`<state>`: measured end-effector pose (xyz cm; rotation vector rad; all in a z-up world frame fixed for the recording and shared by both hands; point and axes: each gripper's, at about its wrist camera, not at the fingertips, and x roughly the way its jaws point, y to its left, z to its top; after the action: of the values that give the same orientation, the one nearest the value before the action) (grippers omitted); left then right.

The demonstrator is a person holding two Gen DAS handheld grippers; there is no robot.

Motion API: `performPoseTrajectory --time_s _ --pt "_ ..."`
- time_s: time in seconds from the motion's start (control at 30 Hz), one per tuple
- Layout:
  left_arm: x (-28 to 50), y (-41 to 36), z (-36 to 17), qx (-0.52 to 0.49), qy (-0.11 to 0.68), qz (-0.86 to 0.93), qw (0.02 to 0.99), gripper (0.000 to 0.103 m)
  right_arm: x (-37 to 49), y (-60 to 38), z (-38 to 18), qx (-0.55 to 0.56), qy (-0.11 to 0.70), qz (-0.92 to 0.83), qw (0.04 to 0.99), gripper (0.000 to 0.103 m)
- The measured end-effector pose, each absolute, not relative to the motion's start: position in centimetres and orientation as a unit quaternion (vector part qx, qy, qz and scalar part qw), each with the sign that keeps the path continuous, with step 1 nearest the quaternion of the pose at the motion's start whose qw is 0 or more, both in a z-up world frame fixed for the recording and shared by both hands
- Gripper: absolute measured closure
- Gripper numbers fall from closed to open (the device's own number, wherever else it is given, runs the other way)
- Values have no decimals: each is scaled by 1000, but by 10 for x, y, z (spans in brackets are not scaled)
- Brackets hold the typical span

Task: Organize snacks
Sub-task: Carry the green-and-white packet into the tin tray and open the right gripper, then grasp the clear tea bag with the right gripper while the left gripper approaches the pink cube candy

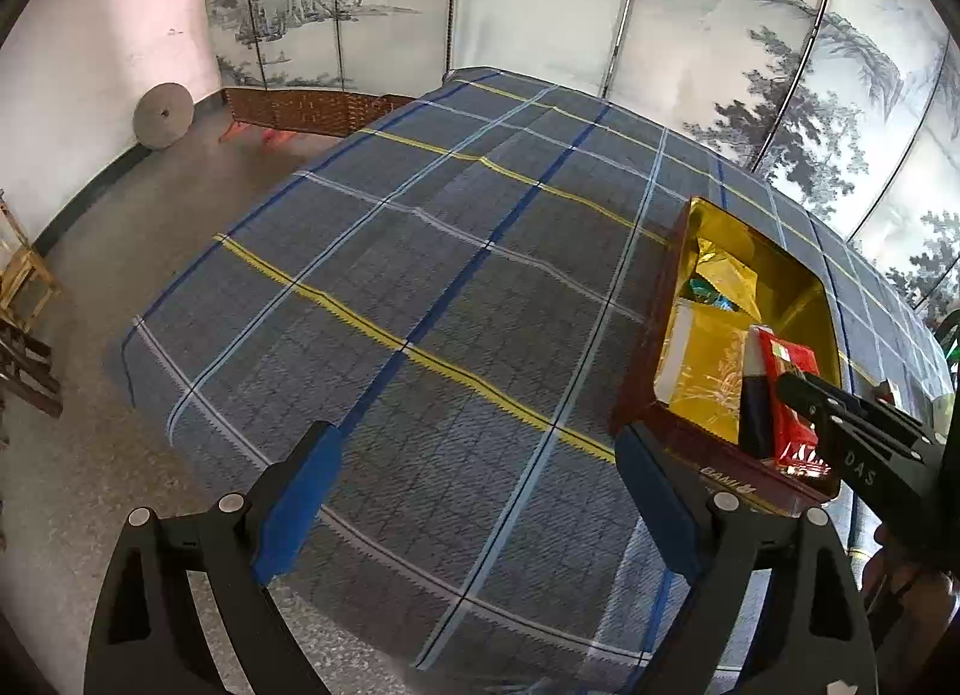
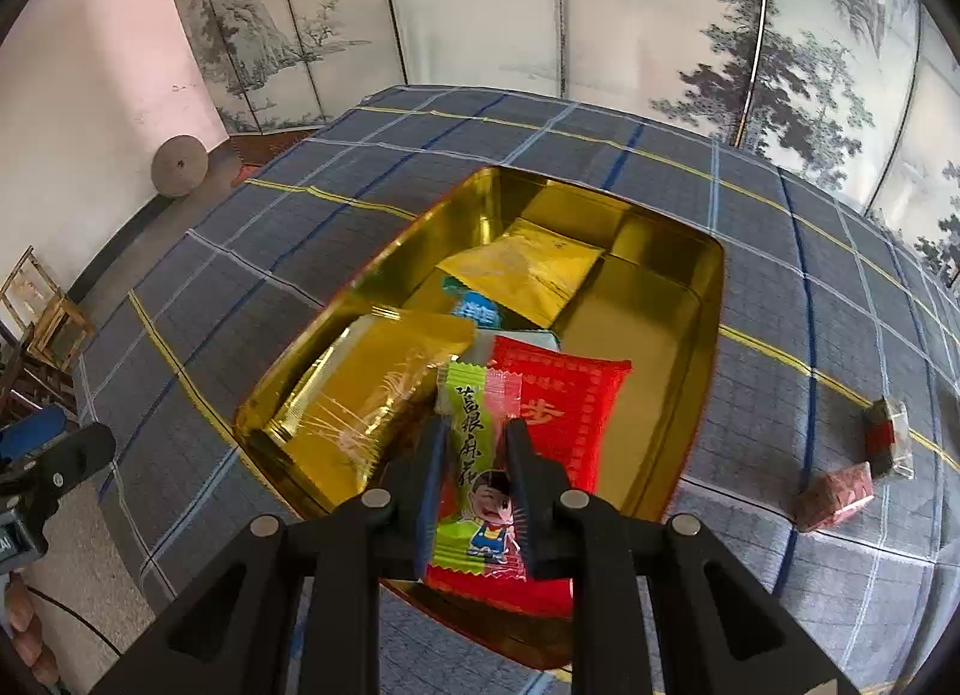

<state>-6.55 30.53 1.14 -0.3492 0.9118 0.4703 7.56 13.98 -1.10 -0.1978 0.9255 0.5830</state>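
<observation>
A gold-lined tin box [image 2: 702,299] with dark red outer walls [image 1: 651,335] stands on the plaid tablecloth. Inside lie gold packets [image 2: 372,389], a teal packet [image 2: 474,308] and a red packet [image 2: 570,401]. My right gripper [image 2: 474,443] is shut on a green and red snack packet [image 2: 480,491] and holds it over the box's near end. My left gripper [image 1: 474,473] is open and empty above the cloth, left of the box. The right gripper [image 1: 798,395] also shows in the left wrist view, over the box.
Two small wrapped snacks, a pink one [image 2: 837,494] and a dark one [image 2: 888,437], lie on the cloth right of the box. A painted folding screen [image 2: 600,5] stands behind the table. A round stone disc [image 1: 163,114] leans on the wall. Wooden furniture [image 1: 24,287] stands at left.
</observation>
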Motion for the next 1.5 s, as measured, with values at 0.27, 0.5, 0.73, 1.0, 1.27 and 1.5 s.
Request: performPoseTrajectory --time_s 0.27,0.5,0.73,1.0,1.27,1.5 --pt "-72 308 12 -166 435 234 853 12 72 144 -12 -100 430 290 849 79" --pt "-70 302 15 -157 437 229 856 12 69 141 -11 -94 427 304 846 59" --pt "-60 286 17 -147 438 217 860 12 65 135 -7 -89 417 322 845 52" --pt "-46 262 17 -129 441 193 867 12 77 98 6 -70 400 299 864 52" --pt "-28 231 19 -104 443 159 876 12 113 9 7 -52 396 208 893 52" --pt "-4 195 22 -71 446 127 883 12 144 -70 -6 -34 406 129 904 52"
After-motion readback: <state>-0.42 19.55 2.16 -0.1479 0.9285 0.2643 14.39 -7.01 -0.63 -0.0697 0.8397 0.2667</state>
